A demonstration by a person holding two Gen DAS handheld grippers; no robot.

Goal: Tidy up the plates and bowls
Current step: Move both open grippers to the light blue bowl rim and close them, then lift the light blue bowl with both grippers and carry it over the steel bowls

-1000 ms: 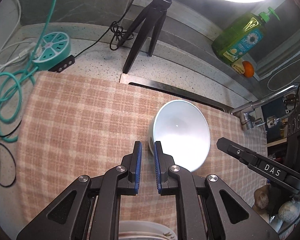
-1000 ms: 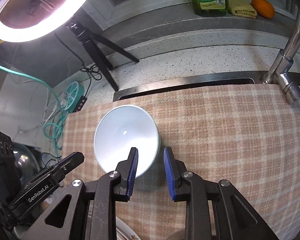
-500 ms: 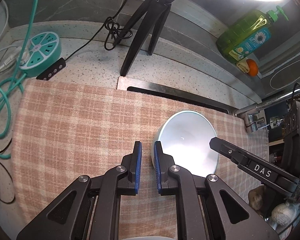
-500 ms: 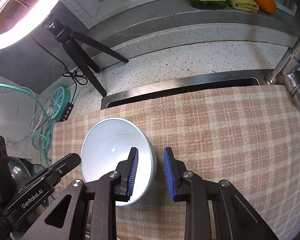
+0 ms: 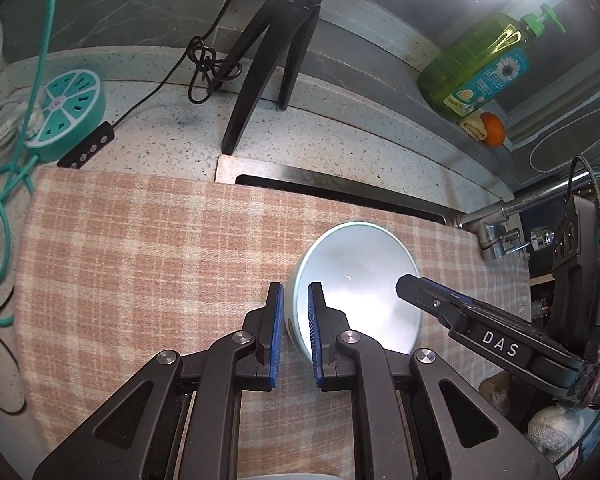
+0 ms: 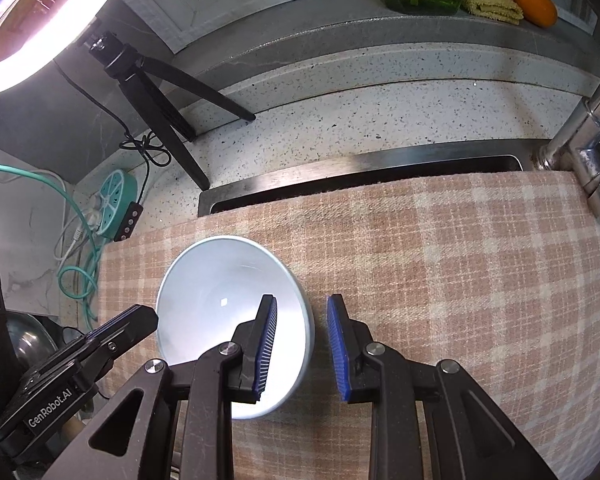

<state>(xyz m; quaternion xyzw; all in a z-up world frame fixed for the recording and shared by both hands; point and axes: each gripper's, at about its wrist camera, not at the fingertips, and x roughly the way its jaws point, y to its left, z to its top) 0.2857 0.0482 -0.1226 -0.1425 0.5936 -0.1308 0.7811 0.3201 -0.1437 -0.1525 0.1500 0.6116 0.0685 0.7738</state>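
Bowl: pale blue-white glazed ceramic bowl (image 5: 360,288), upright on the pink-and-cream checked cloth (image 5: 140,260) over the table, just before the steel sink slot (image 6: 360,176).
Handling: likely stiff, smooth, slippery, breakable; moderately heavy.
Hold: pinch the thin rim wall, opposite sides.
Left tongs (image 5: 295,330): straddle the near-left rim, nearly shut; contact unclear.
Right tongs (image 6: 302,346): straddle the right rim, pads clear of it.

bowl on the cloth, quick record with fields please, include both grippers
bowl: white, upright, empty
surface: checked cloth laid over the sink
left gripper: shut on the bowl's rim, one pad inside, one outside
right gripper: open, straddling the opposite rim, gap at the outer pad
behind: tripod, soap bottle
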